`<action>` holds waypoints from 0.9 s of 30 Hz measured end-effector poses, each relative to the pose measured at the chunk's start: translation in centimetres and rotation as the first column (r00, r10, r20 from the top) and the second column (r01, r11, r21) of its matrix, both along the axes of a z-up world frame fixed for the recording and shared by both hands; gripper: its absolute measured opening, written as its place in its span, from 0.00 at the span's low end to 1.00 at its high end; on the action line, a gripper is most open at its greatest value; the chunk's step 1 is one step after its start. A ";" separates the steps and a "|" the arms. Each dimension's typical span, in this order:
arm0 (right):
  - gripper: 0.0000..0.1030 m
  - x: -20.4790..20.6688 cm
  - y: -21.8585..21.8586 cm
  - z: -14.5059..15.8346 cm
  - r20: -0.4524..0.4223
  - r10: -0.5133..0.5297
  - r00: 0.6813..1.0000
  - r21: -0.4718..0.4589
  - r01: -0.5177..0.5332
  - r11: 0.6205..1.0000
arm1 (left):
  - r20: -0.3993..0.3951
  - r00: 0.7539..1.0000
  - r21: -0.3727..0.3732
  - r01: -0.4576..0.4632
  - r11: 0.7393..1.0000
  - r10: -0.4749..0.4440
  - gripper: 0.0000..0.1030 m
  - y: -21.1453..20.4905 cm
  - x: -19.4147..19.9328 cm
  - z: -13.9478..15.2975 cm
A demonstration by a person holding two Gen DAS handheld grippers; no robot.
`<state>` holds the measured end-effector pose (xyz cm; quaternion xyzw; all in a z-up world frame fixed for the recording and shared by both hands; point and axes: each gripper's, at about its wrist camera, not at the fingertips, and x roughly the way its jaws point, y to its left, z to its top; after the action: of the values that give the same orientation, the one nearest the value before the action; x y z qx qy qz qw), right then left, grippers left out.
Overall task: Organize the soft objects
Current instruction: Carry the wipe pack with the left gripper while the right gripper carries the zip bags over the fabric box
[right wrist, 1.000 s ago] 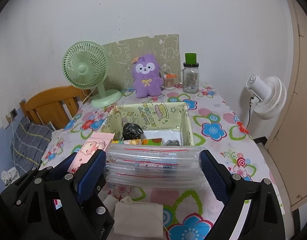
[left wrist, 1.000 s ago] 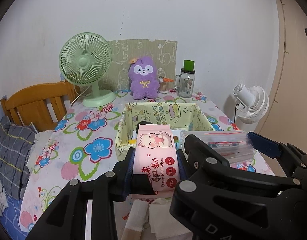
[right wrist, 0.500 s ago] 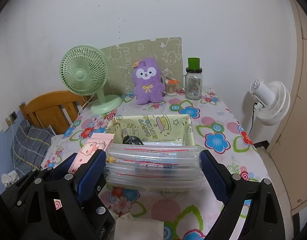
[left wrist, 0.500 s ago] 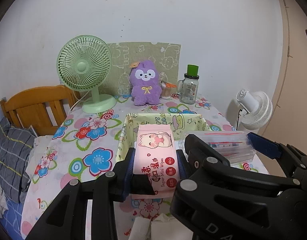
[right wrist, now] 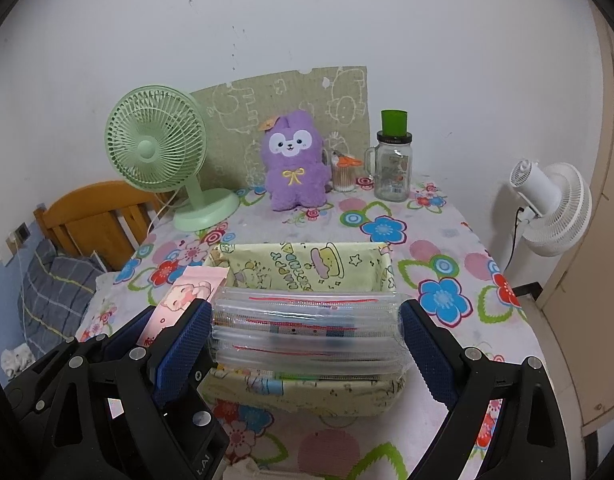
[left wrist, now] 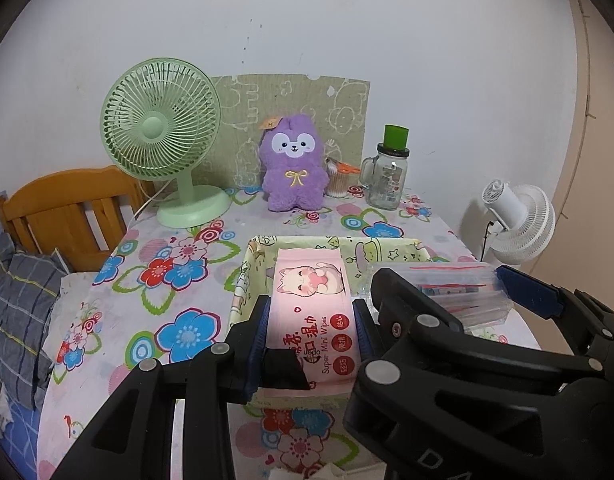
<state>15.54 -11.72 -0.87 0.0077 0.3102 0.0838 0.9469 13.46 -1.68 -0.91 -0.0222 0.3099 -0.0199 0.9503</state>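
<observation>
While both hands carry something, neither item lies inside the fabric box (right wrist: 307, 268) yet. The left claw (left wrist: 311, 332) pinches a pink pack of wipes (left wrist: 313, 304) by its two long sides and holds it above the near left part of the box. The right claw (right wrist: 305, 332) squeezes a stack of clear zip bags (right wrist: 307, 330) from both ends; this stack hangs over the near wall of the box and hides what is inside, so I cannot tell what the box contains.

As I judge it, the task is in the middle: two soft items are picked up and brought to the box, but they must be lowered and released. Some white cloth or tissue (right wrist: 243, 472) shows at the bottom edge on the flowered tabletop (right wrist: 447, 264) and perhaps waits for its turn. The purple plush toy (right wrist: 295, 160) stands at the far side between the green fan (right wrist: 159, 152) and the glass jar (right wrist: 393, 168); whether it belongs to the sorting, I cannot say.
</observation>
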 end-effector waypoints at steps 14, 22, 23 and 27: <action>0.93 2.9 0.2 -0.4 -0.009 0.000 1.000 0.004 0.000 1.000 | -0.012 1.000 0.004 -0.003 1.000 0.003 0.39 0.1 2.9 -0.5; 0.93 4.7 -0.1 -0.8 -0.017 -0.005 1.000 0.013 0.005 1.000 | -0.030 1.000 0.004 0.001 1.000 -0.001 0.39 0.1 4.7 -1.4; 0.93 5.0 -0.1 -1.1 -0.021 -0.005 1.000 0.011 0.006 1.000 | -0.035 0.999 0.003 0.002 1.000 -0.001 0.39 0.1 4.9 -1.7; 0.93 5.8 -0.1 -1.9 -0.034 -0.007 0.999 0.006 0.007 1.000 | -0.065 0.998 -0.019 0.007 1.000 -0.008 0.40 0.2 5.7 -2.7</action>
<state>21.38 -11.86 -2.77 0.0130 0.3261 0.0815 0.9417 19.13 -1.50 -3.59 -0.0304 0.3406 -0.0254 0.9394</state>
